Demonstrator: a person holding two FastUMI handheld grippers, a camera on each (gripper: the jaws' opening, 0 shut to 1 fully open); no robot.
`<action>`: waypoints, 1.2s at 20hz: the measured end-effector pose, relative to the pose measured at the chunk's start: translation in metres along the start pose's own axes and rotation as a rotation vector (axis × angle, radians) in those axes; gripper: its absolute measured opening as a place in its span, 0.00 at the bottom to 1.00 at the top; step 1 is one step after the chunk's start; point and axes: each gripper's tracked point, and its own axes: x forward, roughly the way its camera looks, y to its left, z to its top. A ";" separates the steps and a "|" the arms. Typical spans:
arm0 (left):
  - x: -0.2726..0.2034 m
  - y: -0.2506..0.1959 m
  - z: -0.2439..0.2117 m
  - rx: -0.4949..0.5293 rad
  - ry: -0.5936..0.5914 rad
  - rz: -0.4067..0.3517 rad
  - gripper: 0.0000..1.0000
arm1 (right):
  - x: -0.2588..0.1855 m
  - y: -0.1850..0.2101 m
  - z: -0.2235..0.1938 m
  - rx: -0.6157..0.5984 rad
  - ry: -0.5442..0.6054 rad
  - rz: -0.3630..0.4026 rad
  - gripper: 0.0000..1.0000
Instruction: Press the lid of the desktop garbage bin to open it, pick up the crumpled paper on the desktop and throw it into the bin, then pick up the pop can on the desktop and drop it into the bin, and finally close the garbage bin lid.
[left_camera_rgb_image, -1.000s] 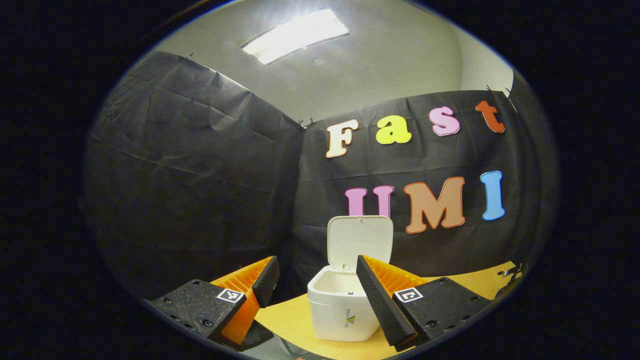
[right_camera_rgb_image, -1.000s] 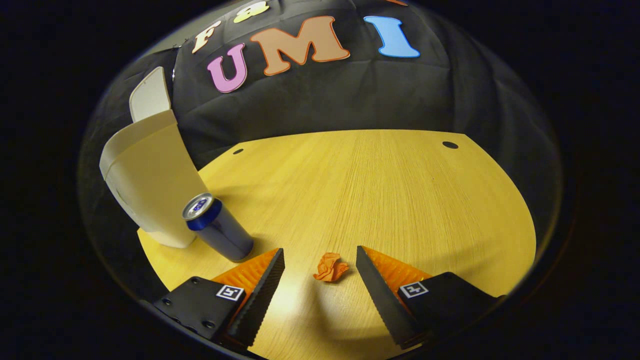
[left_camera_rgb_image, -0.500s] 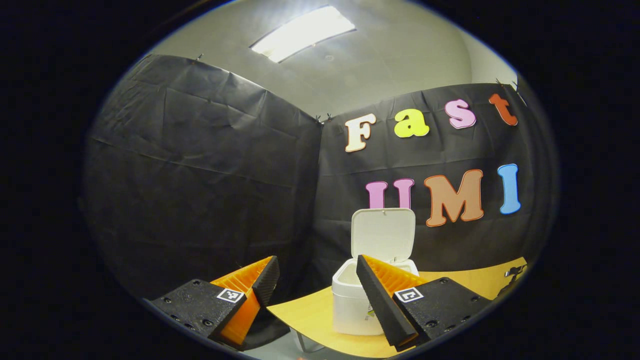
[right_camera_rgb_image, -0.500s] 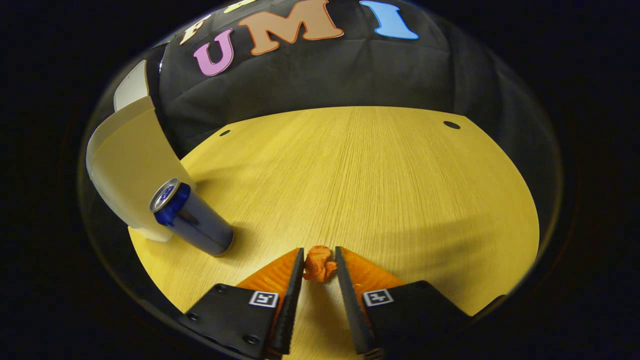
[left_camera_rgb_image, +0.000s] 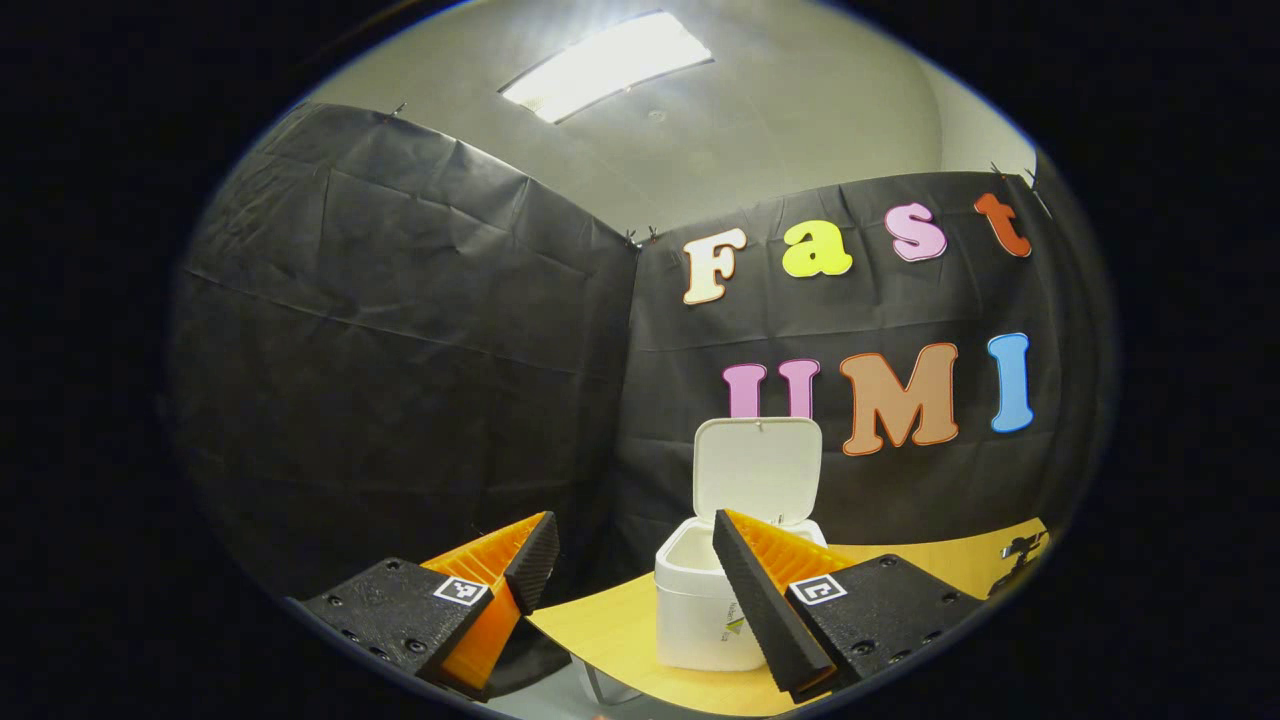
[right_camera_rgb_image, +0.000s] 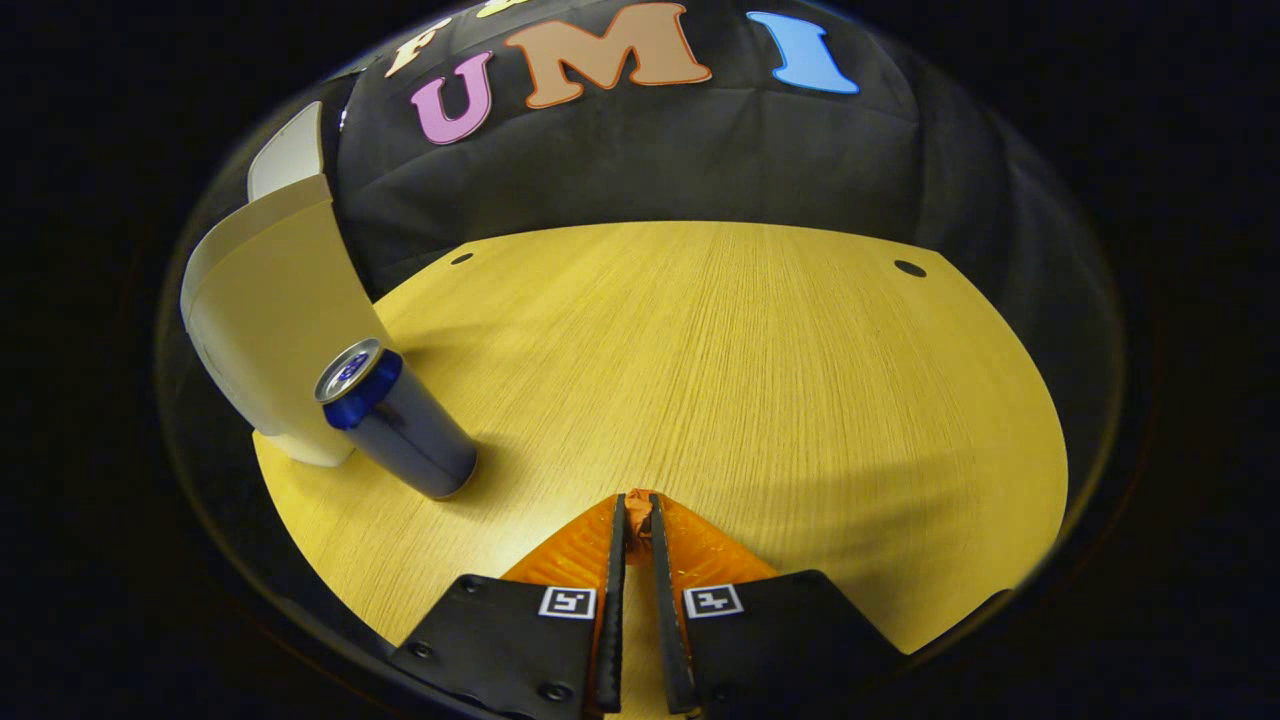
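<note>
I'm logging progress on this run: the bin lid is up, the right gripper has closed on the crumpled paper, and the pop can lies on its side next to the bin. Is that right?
Not quite. In the right gripper view the pop can stands upright beside the bin, not on its side. The rest holds: the lid is up, and the right gripper has closed on the crumpled paper.

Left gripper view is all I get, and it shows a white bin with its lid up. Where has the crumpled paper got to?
Observer: The right gripper is shut on the crumpled paper. A scrap of orange paper peeks out between its fingertips, low over the desktop.
Operator: And the pop can?
Observer: The pop can stands upright on the desktop, just in front of the garbage bin in the right gripper view.
</note>
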 end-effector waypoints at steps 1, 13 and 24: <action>0.000 0.002 0.001 0.000 -0.002 0.000 0.93 | -0.004 0.000 0.002 -0.009 -0.010 0.004 0.18; -0.005 0.031 -0.013 -0.008 0.030 -0.014 0.93 | -0.146 0.090 0.138 -0.162 -0.324 0.158 0.18; -0.032 0.129 -0.021 -0.016 0.042 0.145 0.93 | -0.192 0.271 0.225 -0.399 -0.455 0.361 0.17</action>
